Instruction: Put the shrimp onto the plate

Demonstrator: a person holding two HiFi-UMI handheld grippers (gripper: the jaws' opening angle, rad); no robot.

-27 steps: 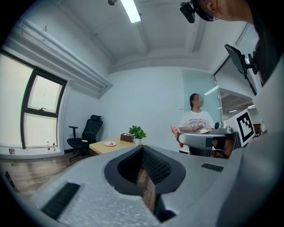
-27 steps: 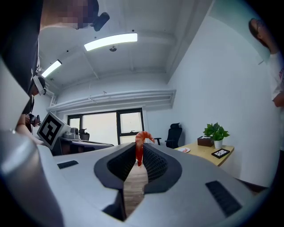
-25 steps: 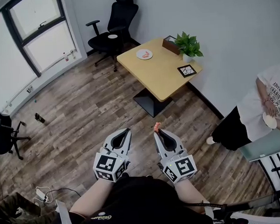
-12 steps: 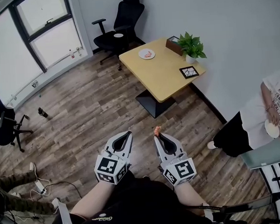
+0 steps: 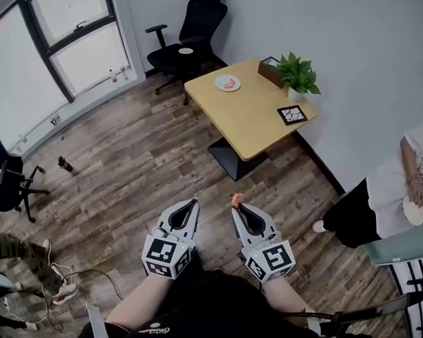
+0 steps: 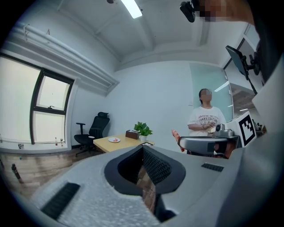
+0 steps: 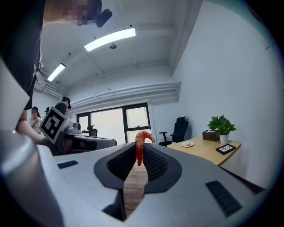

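Not much has changed since a second ago: your view has swung so the table (image 5: pixel 255 119) sits a bit further right, and someone's leg (image 5: pixel 9 245) has come in at the far left, below the chair (image 5: pixel 5 181) by the window.

Your left gripper (image 5: pixel 192 203) has its jaws together with nothing between them, so it's just along for the ride. Your right gripper (image 5: pixel 235 208) is pinched on the shrimp (image 5: pixel 235 197), up in front of your chest. It grips low on the body and the curled end sticks up past the tips.

I'd guess the shrimp is light, soft and probably a bit slick, so it could swivel or slide out if you jolt it. Squeezing harder likely just mashes it. A hold nearer mid-body would be steadier, but this one looks okay.

The plate (image 5: pixel 220 80) is well apart from you, at the table's far end, with something reddish already on it. There's only bare floor between you and the table. An office chair (image 5: pixel 192 34) stands just beyond the plate, and a box (image 5: pixel 268 65), a plant (image 5: pixel 298 73) and a dark frame (image 5: pixel 292 115) line the wall side. Nothing on the table stands between you and the plate. A person (image 5: pixel 406 188) stands at the far right, clear of your path.
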